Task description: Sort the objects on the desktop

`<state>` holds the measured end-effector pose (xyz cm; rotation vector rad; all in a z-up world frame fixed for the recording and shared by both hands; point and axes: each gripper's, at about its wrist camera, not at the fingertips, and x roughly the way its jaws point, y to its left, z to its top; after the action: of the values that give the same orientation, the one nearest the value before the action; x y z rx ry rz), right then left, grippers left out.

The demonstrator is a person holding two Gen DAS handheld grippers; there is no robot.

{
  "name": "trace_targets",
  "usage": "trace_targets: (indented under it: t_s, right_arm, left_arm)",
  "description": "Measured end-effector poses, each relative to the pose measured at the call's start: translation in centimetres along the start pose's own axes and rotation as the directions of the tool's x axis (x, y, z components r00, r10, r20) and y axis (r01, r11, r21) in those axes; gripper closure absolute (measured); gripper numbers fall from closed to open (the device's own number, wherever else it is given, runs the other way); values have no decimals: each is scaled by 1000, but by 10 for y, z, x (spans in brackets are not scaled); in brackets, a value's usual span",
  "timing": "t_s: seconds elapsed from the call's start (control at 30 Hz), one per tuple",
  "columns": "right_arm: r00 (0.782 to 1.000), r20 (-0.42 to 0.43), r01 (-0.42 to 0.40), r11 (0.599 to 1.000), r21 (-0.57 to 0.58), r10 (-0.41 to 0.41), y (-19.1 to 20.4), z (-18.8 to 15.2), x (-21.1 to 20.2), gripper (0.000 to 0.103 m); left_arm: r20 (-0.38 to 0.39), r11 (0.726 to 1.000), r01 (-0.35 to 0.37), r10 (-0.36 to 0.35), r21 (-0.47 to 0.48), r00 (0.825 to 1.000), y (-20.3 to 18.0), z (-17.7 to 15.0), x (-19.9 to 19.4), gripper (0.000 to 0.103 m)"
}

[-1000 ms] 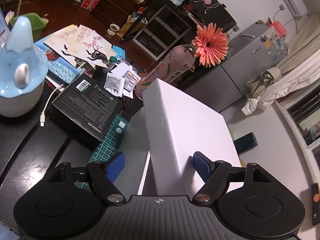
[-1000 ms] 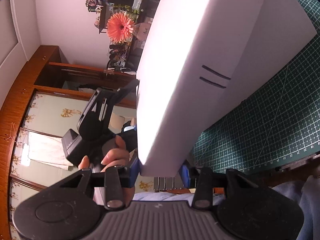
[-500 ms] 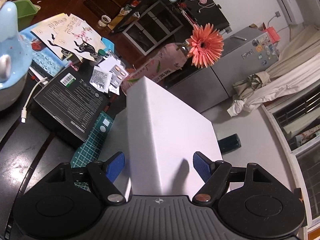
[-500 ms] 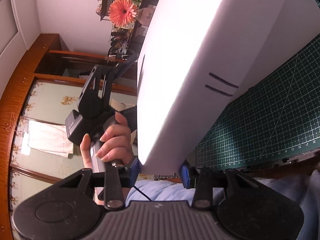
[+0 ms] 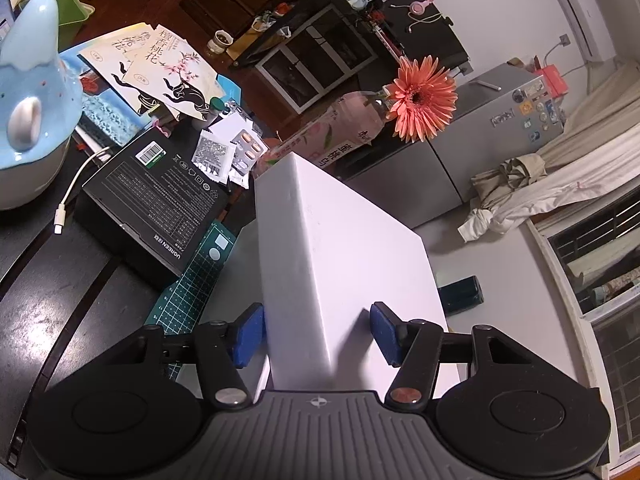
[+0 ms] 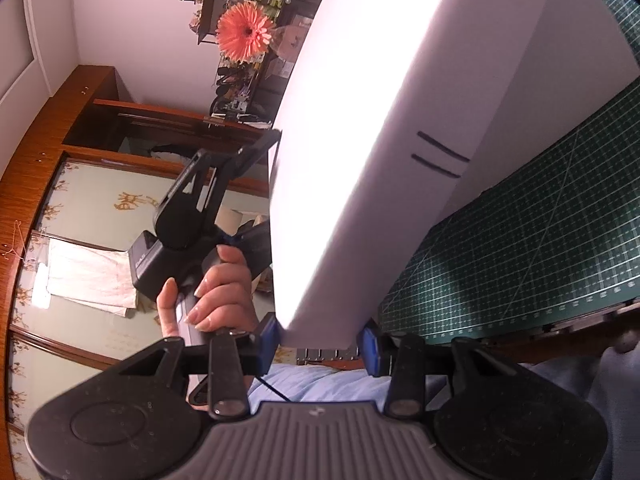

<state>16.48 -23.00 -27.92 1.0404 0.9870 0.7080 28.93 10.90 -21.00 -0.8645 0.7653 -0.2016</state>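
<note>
Fingers (image 5: 251, 334) closing around white box (image 5: 344, 248), right pair pinching it; black box (image 5: 154, 196) beside.

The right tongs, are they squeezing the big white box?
Touching. In the right wrist view, the right tongs have both blue pads pressed against the bottom corner of the white box, one on each side, with no gap showing.

white box (image 5: 352, 264): smooth matt plastic | cutting mat (image 6: 540, 240): matt rubbery | cabinet (image 6: 44, 128): glossy wood
</note>
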Motion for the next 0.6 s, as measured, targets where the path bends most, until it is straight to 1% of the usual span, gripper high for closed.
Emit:
trace_targets:
  t_s: [0.33, 0.6]
  right_arm:
    - [998, 44, 47, 999, -24, -46, 4, -7, -16, 62]
    - [995, 68, 80, 996, -46, -77, 7, -10, -21, 62]
  left_arm:
    - [7, 1000, -15, 15, 1, 1000, 0, -5, -9, 47]
    - [21, 999, -38, 37, 29, 999, -4, -11, -19, 52]
